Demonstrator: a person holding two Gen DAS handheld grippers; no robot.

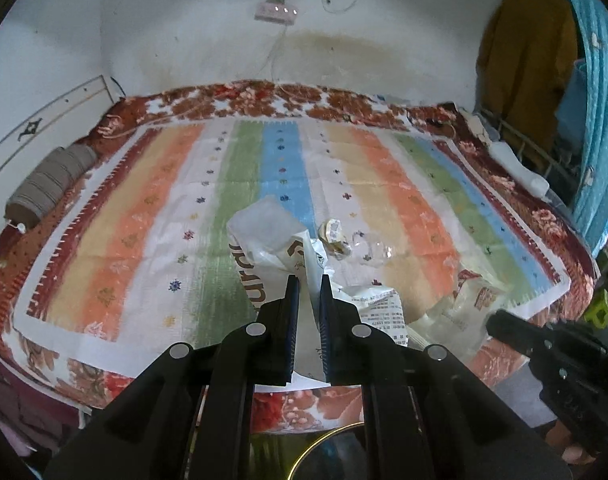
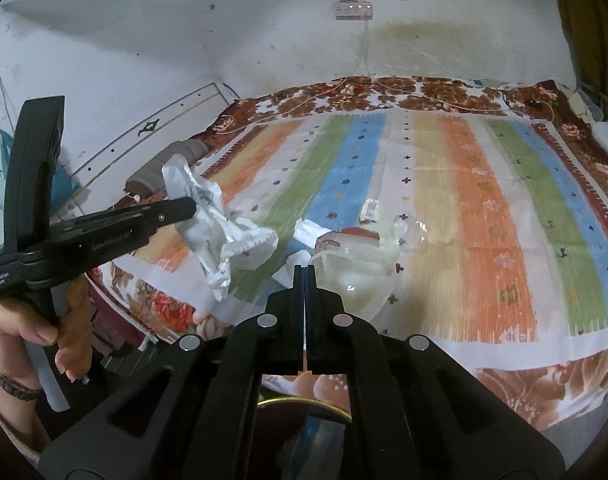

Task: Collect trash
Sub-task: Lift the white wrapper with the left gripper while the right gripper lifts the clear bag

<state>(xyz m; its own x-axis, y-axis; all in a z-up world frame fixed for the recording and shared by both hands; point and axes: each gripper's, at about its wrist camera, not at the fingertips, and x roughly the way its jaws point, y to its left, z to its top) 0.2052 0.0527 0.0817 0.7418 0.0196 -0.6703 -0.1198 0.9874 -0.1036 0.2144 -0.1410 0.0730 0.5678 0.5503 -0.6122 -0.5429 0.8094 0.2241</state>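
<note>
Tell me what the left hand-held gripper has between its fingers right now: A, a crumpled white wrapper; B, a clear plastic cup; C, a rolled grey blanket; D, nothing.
A: the left hand-held gripper pinches a crumpled white wrapper, which hangs lifted above the striped bedspread in the right wrist view.

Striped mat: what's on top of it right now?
On the striped mat lie a clear plastic bag, a small labelled wrapper and torn white paper scraps. The crumpled white wrapper is lifted off it in the left gripper. Anything under the bag is hidden.
</note>
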